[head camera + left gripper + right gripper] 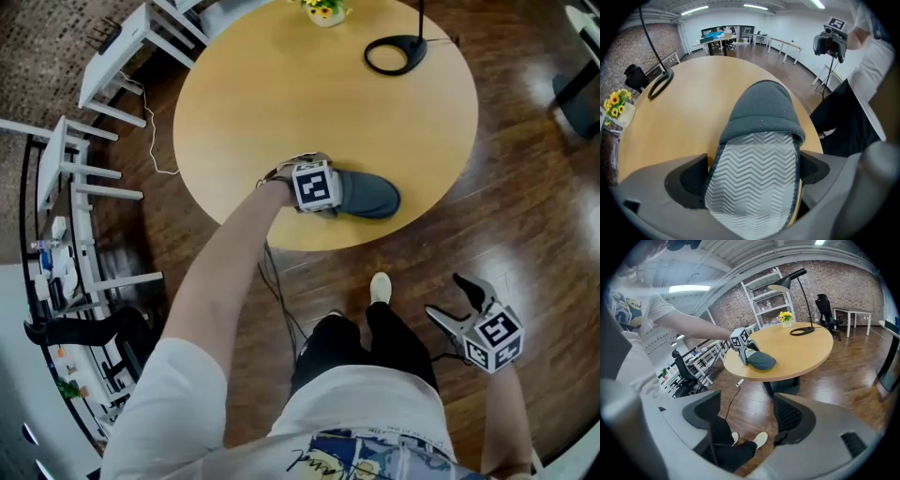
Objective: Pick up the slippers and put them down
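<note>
The slipper (763, 110) has a slate-grey upper and a pale grey zigzag inner sole. The table (693, 112) is light tan wood, and the floor (525, 216) is dark brown.

— Is anything legible showing anywhere?
— Nothing is reading clearly. A cursive scrawl is showing on the person's shirt (317, 458), but it is coming out too cropped to decipher.

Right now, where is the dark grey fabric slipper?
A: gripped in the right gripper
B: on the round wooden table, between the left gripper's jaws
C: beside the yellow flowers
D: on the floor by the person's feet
B: the slipper lies on the round wooden table, with the open jaws of the left gripper standing either side of its heel end.
</note>
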